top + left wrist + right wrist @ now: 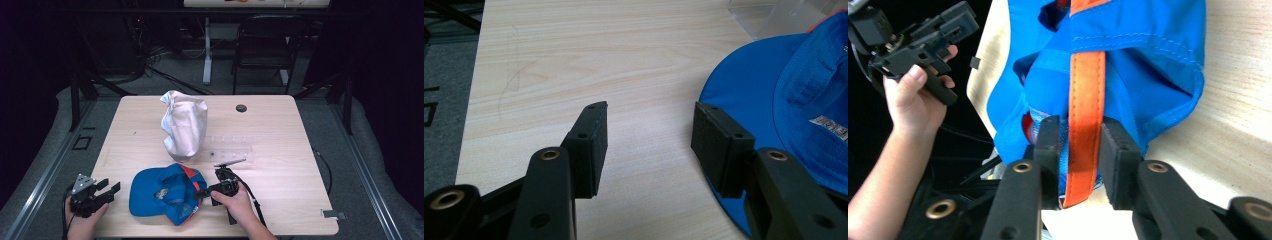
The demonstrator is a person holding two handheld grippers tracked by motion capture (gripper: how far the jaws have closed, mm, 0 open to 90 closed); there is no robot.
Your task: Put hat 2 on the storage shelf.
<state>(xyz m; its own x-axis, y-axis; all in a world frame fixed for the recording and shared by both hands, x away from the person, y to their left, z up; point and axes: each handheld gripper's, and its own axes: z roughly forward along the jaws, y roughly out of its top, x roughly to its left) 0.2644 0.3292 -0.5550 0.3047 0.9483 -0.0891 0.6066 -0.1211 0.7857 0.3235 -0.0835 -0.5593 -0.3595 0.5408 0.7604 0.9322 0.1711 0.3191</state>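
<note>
Presently noted, item by item:
Cap [167, 192]: blue fabric, lying upside down with the hollow facing up; orange strap [1083, 110] running across the back opening; small printed label visible inside the crown.
Cap location: on the table [280, 130], close to the near edge, roughly midway between the near corners.
Cap brim: flat on the wood, pointing toward the near left corner, just beside the left gripper.
Right gripper [200, 192]: held level, pointing left at the cap's back rim; jaws narrowed on either side of the orange strap and the blue fabric behind it, pads at or nearly at the strap edges; firm pressure not confirmable.
Right hand [235, 200]: wrapped round the gripper body from the near edge, forearm entering from below, cable trailing back along the wrist.
Left gripper [649, 132]: jaws standing wide apart, bare wood between them, nothing gripped; one jaw over the brim edge.
Left gripper location: at the near left corner of the table, tilted forward and down, aimed toward the cap.
Left hand [82, 220]: gripping the handle from below, at the table's near edge.
Paper bag [184, 125]: white, crumpled, upright behind the cap, toward the table's middle.
Clear plastic strip [231, 147]: flat on the wood, just right of the bag.
</note>
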